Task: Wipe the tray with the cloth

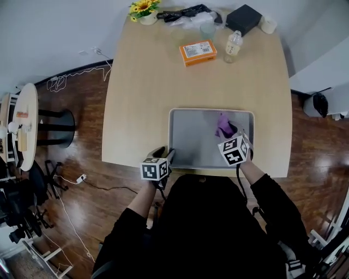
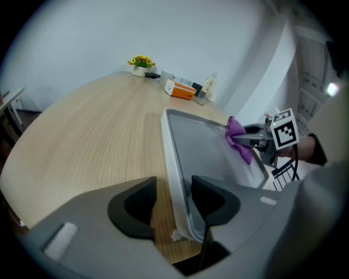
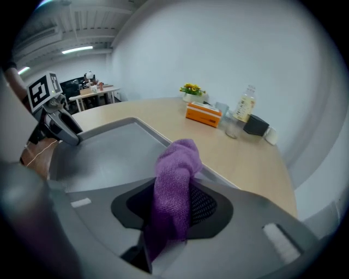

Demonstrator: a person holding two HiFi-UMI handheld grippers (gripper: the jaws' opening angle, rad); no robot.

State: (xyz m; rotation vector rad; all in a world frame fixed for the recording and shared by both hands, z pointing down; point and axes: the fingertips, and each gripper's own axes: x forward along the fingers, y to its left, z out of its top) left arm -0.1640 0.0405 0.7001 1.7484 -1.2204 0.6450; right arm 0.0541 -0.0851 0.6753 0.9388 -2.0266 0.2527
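Note:
A grey metal tray [image 1: 191, 139] lies at the near edge of the wooden table [image 1: 142, 87]. My left gripper [image 1: 167, 156] is at the tray's near left corner. In the left gripper view it [image 2: 174, 188] is open, and the tray's left rim [image 2: 173, 180] stands between the jaws with a gap on each side. My right gripper [image 1: 235, 133] is over the right part of the tray, shut on a purple cloth [image 1: 223, 126]. In the right gripper view the cloth [image 3: 174, 174] bulges up out of the jaws above the tray floor [image 3: 109, 147].
At the table's far end stand an orange box [image 1: 198, 53], a clear bottle [image 1: 233, 46], a glass [image 1: 207, 30], a black box [image 1: 244, 19] and a pot of sunflowers [image 1: 144, 8]. A round side table [image 1: 26, 125] stands on the floor to the left.

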